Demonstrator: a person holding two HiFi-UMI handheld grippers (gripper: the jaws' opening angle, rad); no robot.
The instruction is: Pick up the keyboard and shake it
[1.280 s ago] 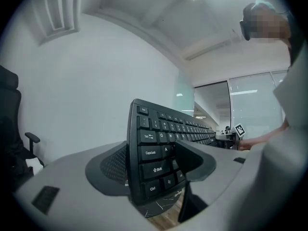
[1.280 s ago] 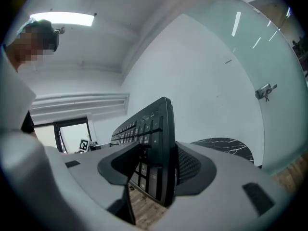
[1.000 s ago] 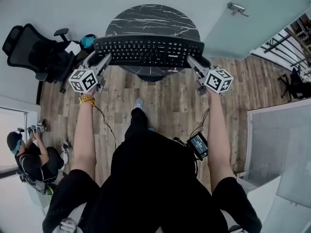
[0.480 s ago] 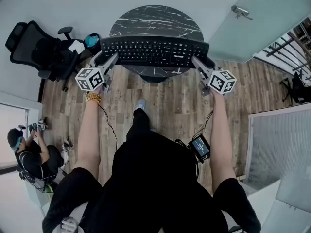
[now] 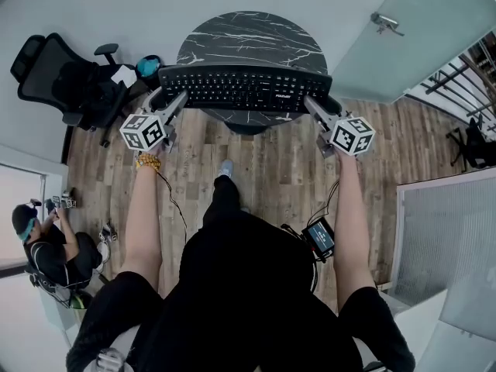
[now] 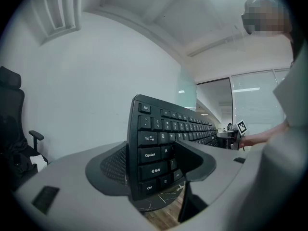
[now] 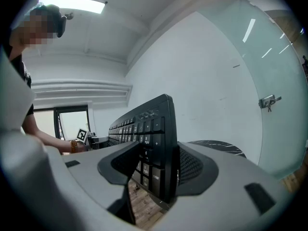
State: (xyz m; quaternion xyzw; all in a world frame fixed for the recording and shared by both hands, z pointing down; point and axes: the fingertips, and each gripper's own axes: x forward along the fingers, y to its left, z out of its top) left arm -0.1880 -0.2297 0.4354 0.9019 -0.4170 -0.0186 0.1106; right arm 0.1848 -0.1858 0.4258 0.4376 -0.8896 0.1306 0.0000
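A black full-size keyboard (image 5: 244,88) hangs in the air over the near half of a round marble table (image 5: 248,37), its keys facing up toward me. My left gripper (image 5: 164,101) is shut on its left end, pads on the key face and the underside (image 6: 159,143). At the other end my right gripper (image 5: 316,104) clamps it the same way, and the right gripper view shows that end (image 7: 156,138) standing edge-on between the jaws. Both marker cubes sit near my wrists.
A black office chair (image 5: 62,80) stands left of the table with a blue object (image 5: 146,66) beside it. A glass door (image 5: 403,29) is at the far right. A person (image 5: 35,246) sits on the wood floor at the lower left. A small screen (image 5: 319,237) hangs at my waist.
The keyboard and both grippers have drifted slightly right and a little toward me in the head view. Both grips are unchanged.
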